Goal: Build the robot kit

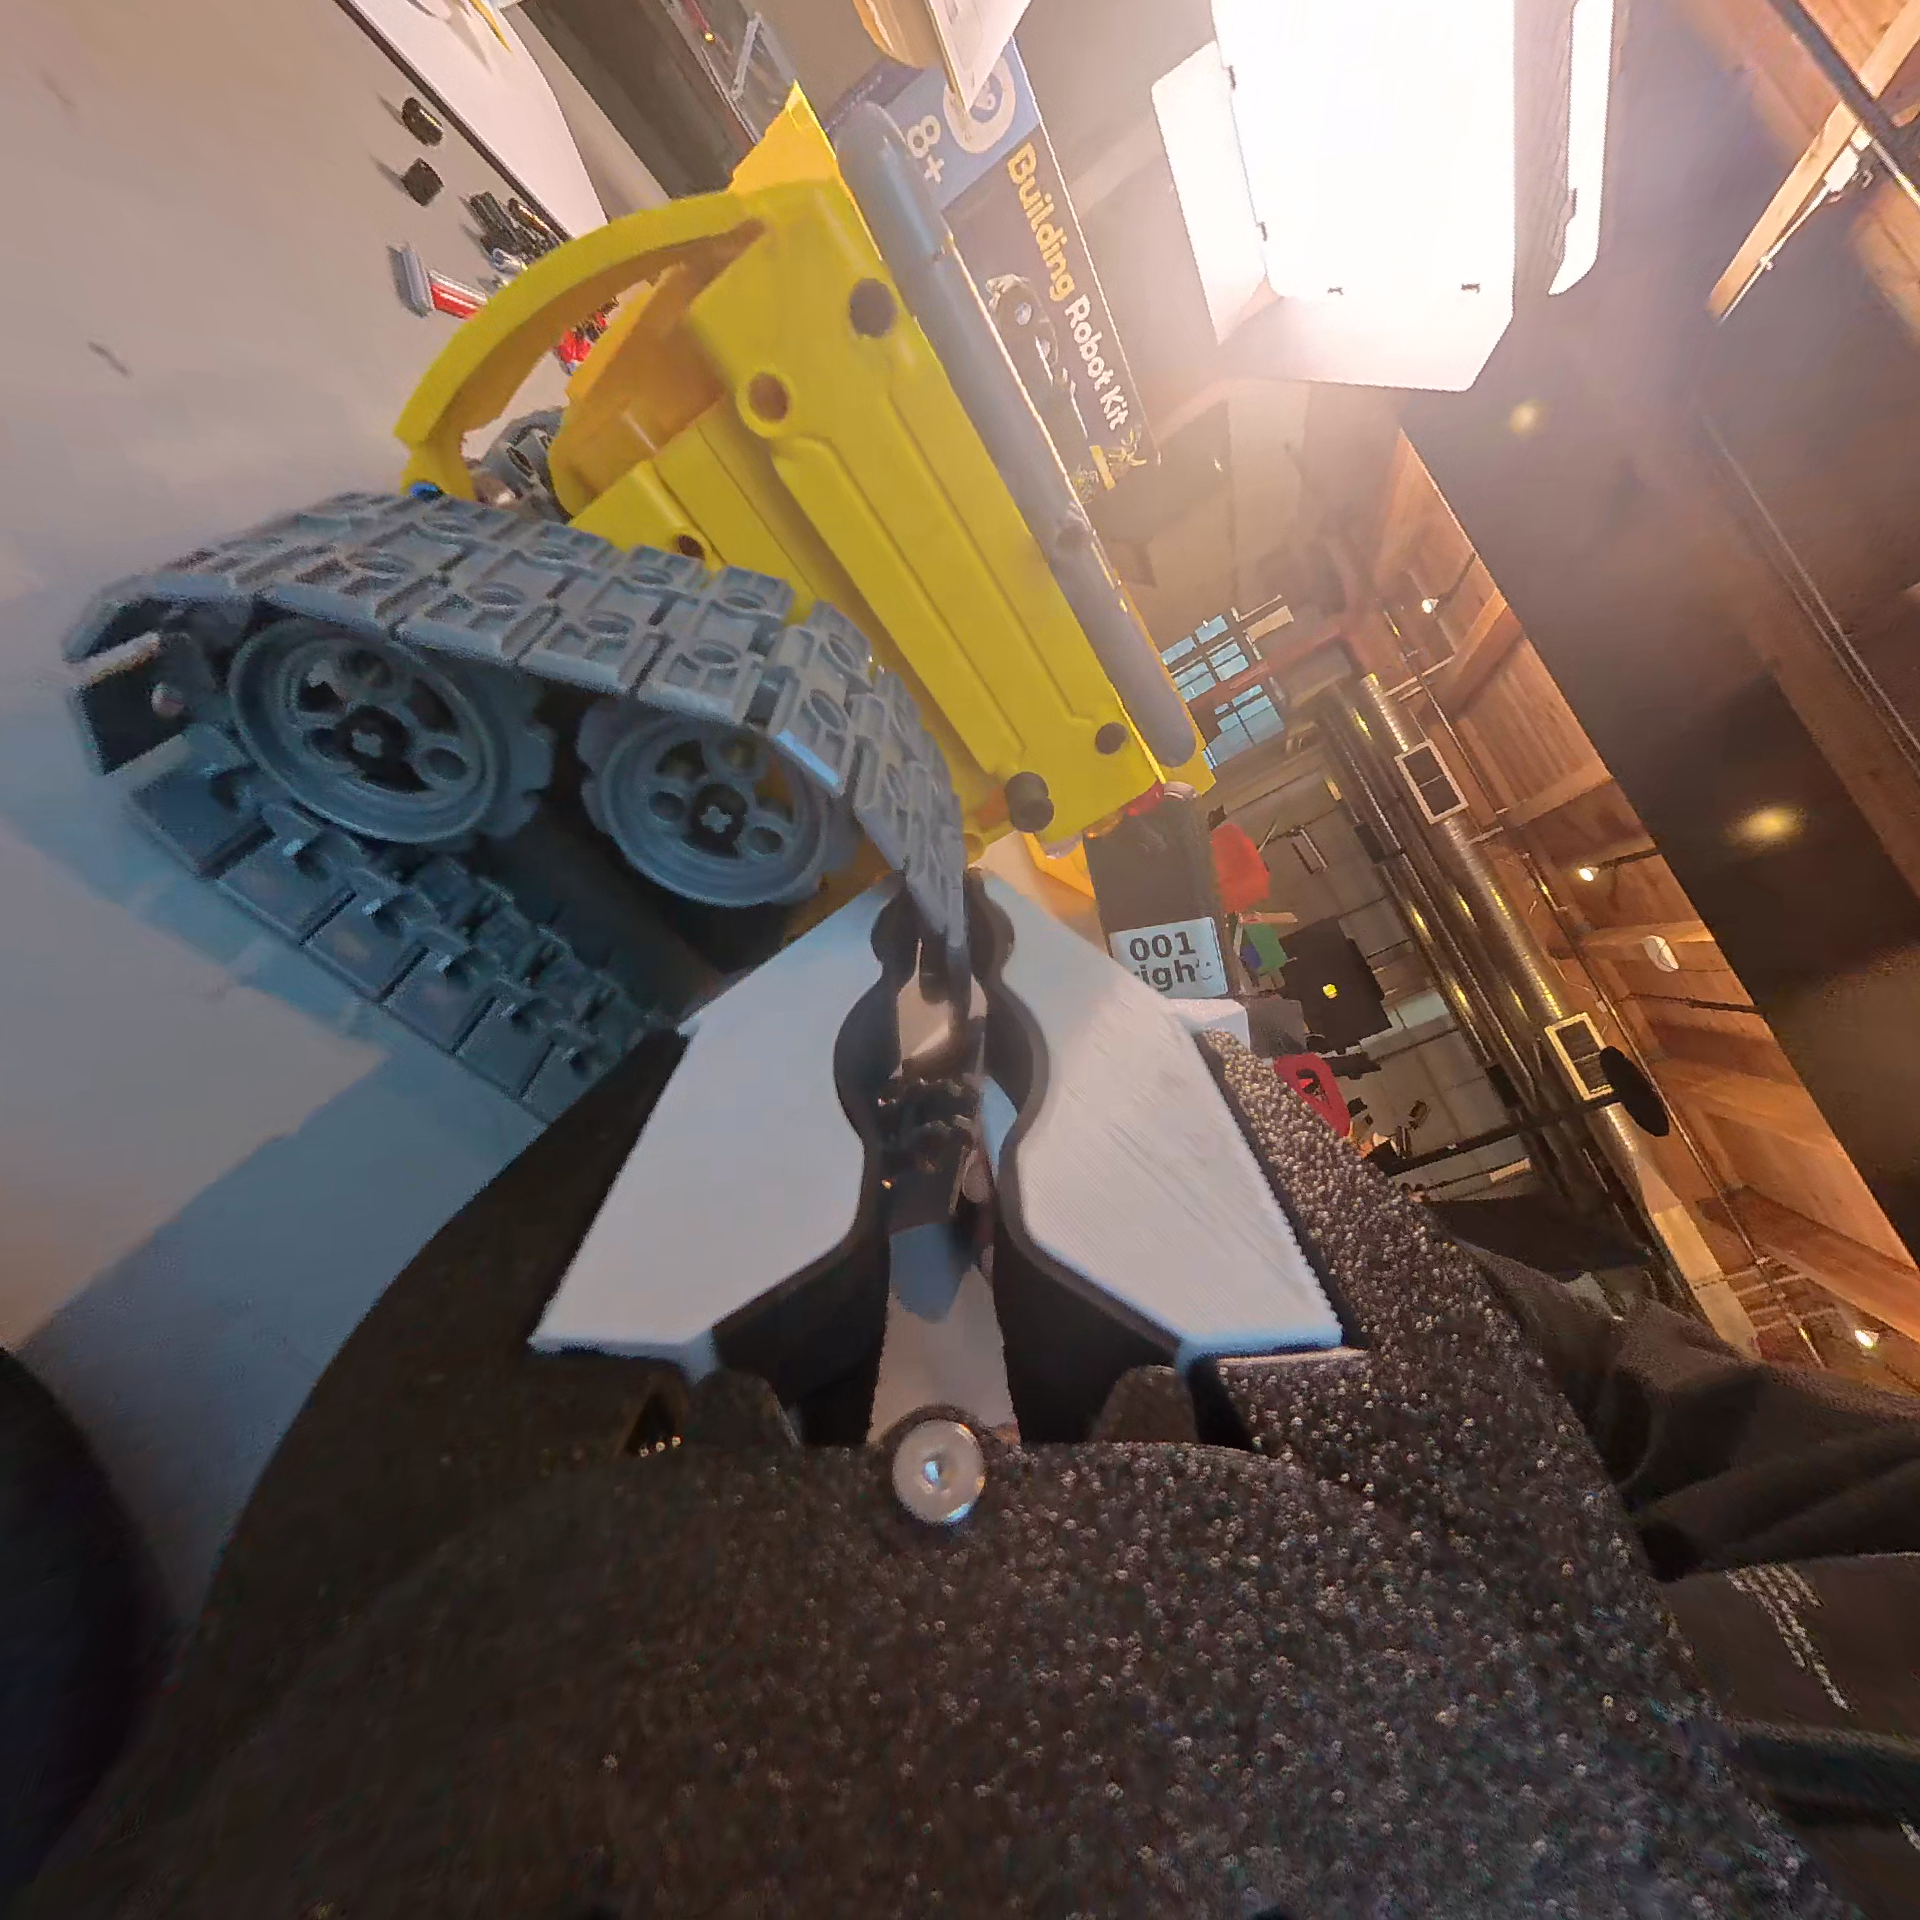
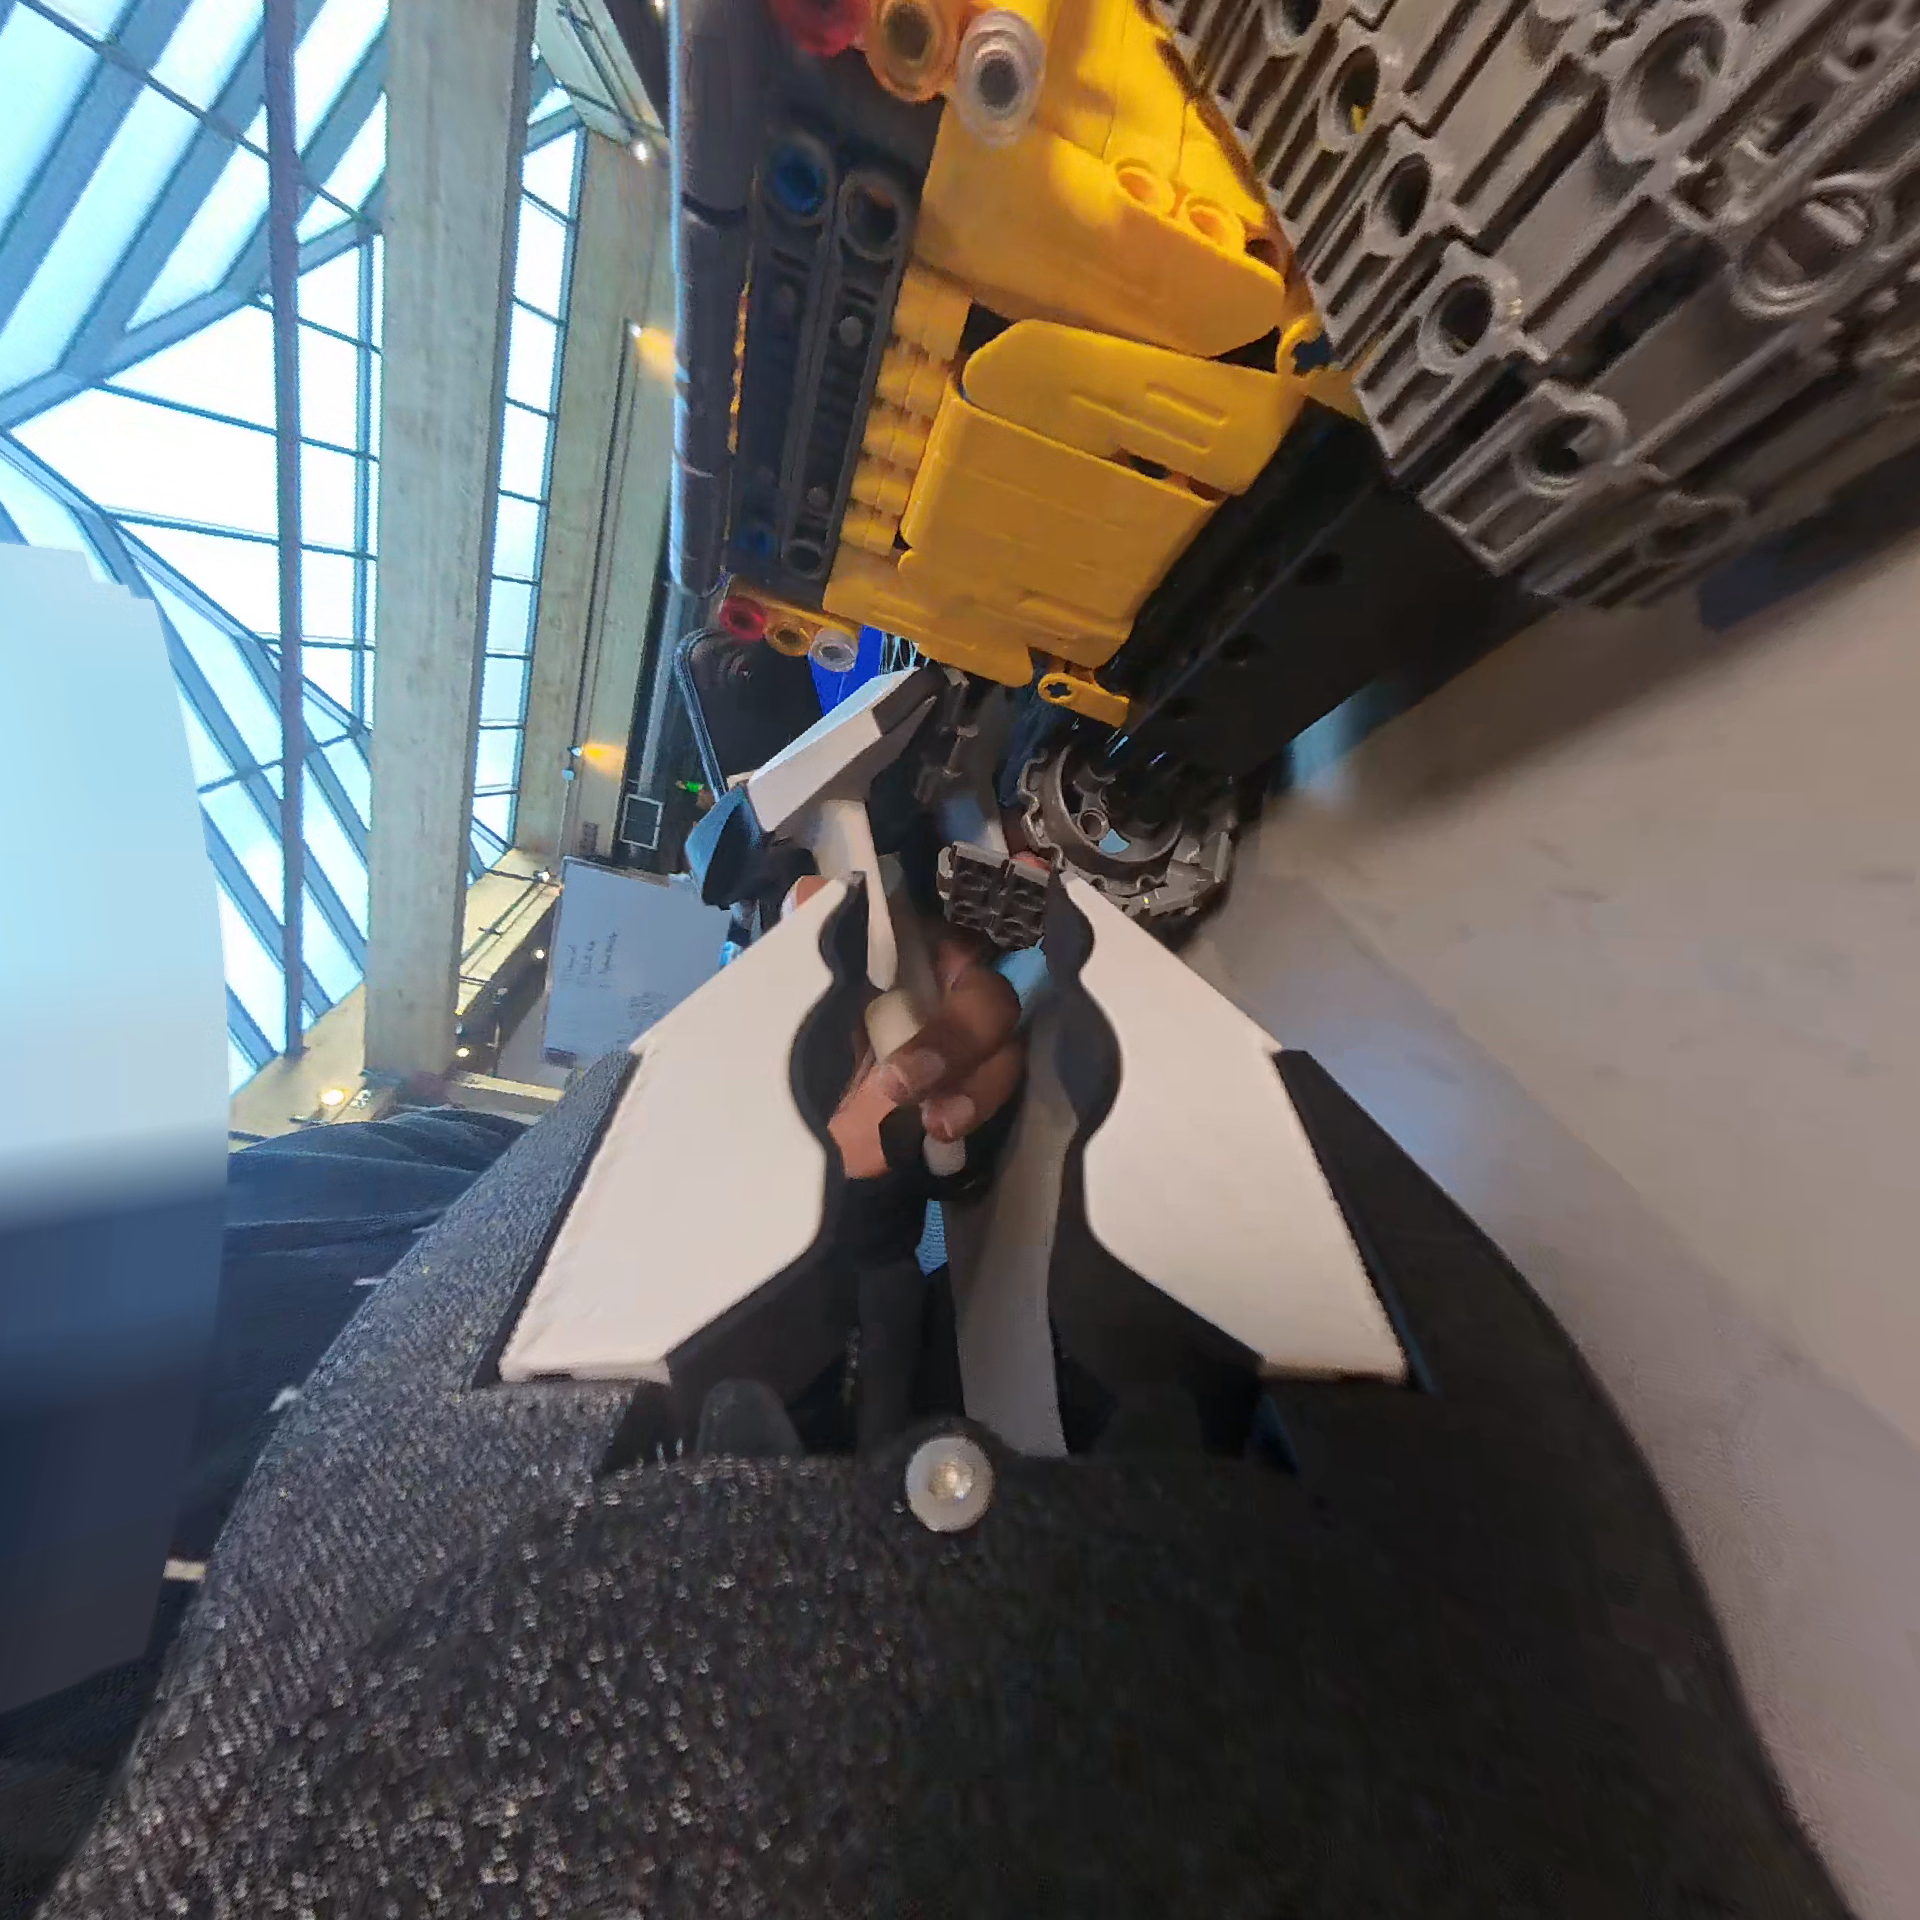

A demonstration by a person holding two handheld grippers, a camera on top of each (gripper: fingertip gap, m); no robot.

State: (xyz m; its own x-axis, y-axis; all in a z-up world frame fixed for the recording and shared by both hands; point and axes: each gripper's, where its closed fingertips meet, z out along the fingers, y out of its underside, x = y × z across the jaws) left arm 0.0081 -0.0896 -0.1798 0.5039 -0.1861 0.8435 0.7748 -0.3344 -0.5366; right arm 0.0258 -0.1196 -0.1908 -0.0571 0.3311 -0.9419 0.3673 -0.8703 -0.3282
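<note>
Two grippers at work on one yellow brick-built tracked vehicle (image 1: 831, 499) lying tilted on the pale desk (image 1: 156, 1091). Left gripper (image 1: 951, 914) with jaws nearly closed, pinching the near end of the grey linked plastic track (image 1: 582, 613) that loops over two grey spoked wheels (image 1: 364, 722). Right gripper (image 2: 1003, 909) with jaws slightly apart around a small grey track link (image 2: 987, 894) beside a grey sprocket (image 2: 1122, 831); firm hold on the link impossible to tell.

Looks like a workshop or maker space inside a big hall: white table (image 1: 156, 1143), tools (image 1: 499, 234) on a wall board, kit box (image 1: 1070, 312), bright lamp panel (image 1: 1382, 177), whiteboard (image 2: 623, 961), concrete column (image 2: 436, 520), glass roof (image 2: 156, 260)
</note>
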